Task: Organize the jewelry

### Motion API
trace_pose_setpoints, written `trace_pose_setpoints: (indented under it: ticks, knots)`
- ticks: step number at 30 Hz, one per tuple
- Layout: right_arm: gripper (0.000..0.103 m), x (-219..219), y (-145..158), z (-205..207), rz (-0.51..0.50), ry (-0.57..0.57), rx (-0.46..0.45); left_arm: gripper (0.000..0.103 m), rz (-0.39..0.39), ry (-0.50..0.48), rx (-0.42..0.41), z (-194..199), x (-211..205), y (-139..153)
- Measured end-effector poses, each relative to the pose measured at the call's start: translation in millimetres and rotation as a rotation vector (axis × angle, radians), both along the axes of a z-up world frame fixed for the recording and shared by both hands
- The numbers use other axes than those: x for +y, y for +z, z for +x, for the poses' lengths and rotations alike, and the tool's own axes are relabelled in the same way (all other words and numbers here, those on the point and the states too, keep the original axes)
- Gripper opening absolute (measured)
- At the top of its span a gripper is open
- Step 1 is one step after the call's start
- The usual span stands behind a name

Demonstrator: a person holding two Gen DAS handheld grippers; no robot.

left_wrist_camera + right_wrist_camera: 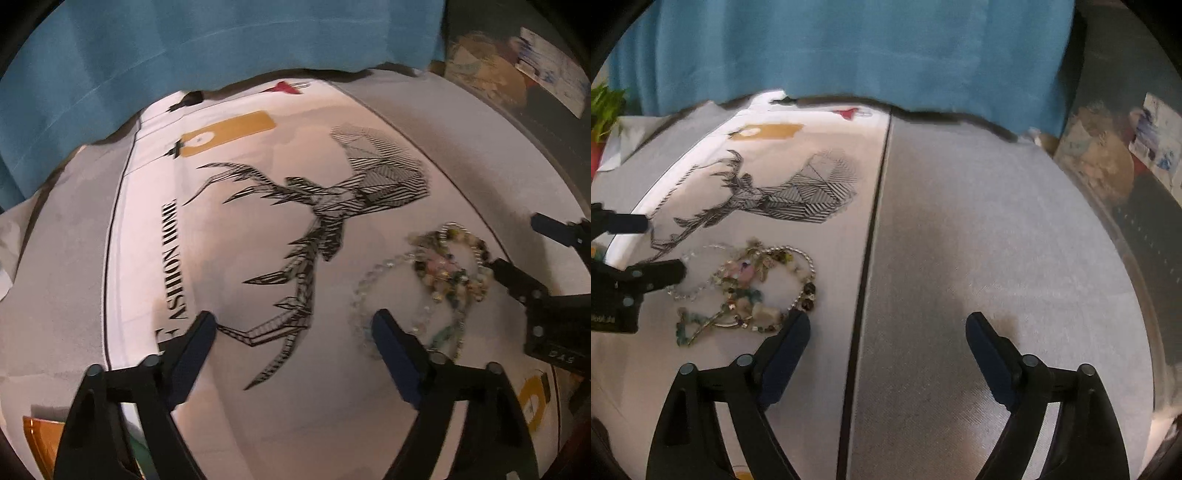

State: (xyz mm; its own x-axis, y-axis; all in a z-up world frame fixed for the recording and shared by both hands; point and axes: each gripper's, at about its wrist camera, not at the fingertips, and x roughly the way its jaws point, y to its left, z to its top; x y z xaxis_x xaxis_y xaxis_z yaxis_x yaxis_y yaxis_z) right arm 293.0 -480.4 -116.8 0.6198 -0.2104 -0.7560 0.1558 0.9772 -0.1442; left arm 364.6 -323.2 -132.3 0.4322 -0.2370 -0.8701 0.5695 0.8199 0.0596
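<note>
A tangled pile of jewelry (443,273) lies on a white cloth printed with a black deer (314,236): beaded bracelets, a silver chain and a clear bead strand (365,291). My left gripper (293,325) stands open over the deer print, with only cloth between its fingers; its right finger sits at the clear strand's edge. In the right wrist view the same pile (750,288) is at the left. My right gripper (886,321) is open above the grey cover, its left fingertip beside the pile. Each gripper shows in the other's view: the right (517,247), the left (661,245).
A grey table cover (997,240) meets the white cloth along a dark seam (871,229). A blue curtain (849,48) hangs behind the table. An orange object (37,435) sits at the near left, a green plant (605,107) far left, and clutter (517,74) past the right edge.
</note>
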Motion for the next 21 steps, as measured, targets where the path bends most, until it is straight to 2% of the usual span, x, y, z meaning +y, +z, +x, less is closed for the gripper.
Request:
trace_pose_setpoints:
  ticks: [1,4,7,9,11,13,15,16,17,18,21]
  knots:
    - [0.082,0,-1,1,0.012,0.002,0.001,0.073,-0.006,-0.008,0.007,-1,-1,1]
    - [0.078,-7,2,4,0.081,-0.014,0.025,0.072,-0.013,-0.006,0.034,1,-1,1]
    - [0.078,-12,13,0,0.145,-0.028,-0.028,0.073,-0.019,0.006,0.038,3,1,0]
    - [0.078,-6,15,4,0.138,0.004,-0.030,0.074,-0.023,0.016,0.045,5,3,-1]
    - [0.078,2,13,8,0.089,0.030,-0.027,0.074,-0.022,0.017,0.048,6,2,-1]
    - [0.065,9,7,15,0.054,0.058,-0.006,0.074,-0.020,0.014,0.044,6,1,-1]
    - [0.041,10,4,17,0.082,0.079,-0.021,0.070,-0.026,0.003,0.049,5,-2,0]
    - [0.031,12,4,18,0.106,0.101,-0.025,0.059,-0.033,-0.008,0.050,4,-3,1]
    - [0.006,15,4,18,0.111,0.127,-0.024,0.029,-0.041,-0.037,0.044,2,-5,3]
    - [0.008,18,5,17,0.103,0.142,-0.018,0.008,-0.047,-0.071,0.048,-1,-8,5]
    - [0.008,25,8,12,0.100,0.163,-0.008,0.006,-0.065,-0.114,0.090,-6,-13,11]
